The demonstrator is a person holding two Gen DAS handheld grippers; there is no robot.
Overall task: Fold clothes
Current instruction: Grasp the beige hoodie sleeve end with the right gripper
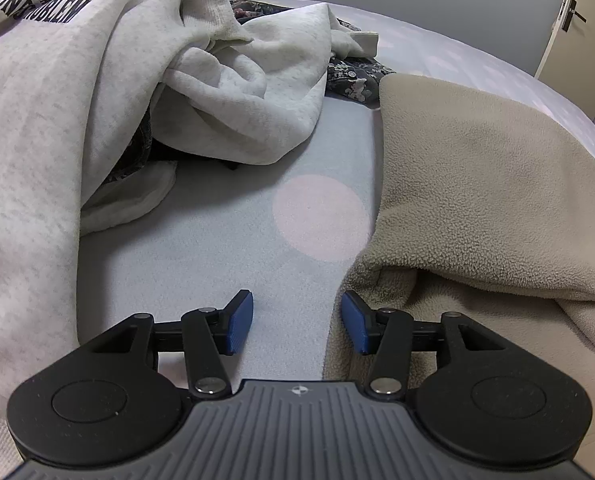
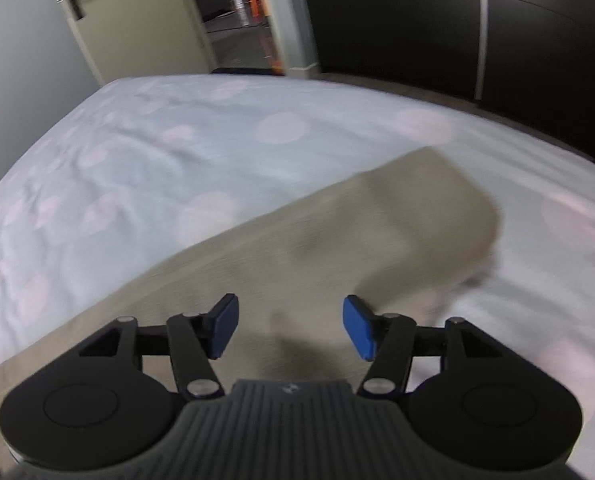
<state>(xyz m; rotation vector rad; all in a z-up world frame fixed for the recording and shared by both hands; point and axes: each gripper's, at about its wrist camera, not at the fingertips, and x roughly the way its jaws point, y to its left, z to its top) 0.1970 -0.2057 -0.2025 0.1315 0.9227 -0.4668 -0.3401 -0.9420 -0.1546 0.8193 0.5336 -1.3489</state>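
A beige fleece garment (image 1: 477,184) lies on the bed at the right of the left wrist view, its near edge folded over. My left gripper (image 1: 297,324) is open and empty, low over the bare sheet, with its right fingertip (image 1: 353,322) at the fleece's left edge. In the right wrist view the same beige fleece (image 2: 337,240) stretches away in a long blurred band, perhaps a sleeve. My right gripper (image 2: 291,330) is open and empty, just above it.
A pile of light grey sweatshirts (image 1: 97,92) with black lettering fills the left, over a dark patterned garment (image 1: 357,76). The bed has a pale blue sheet (image 2: 137,152) with pink dots. A door (image 2: 109,12) and dark wardrobe (image 2: 457,20) stand beyond.
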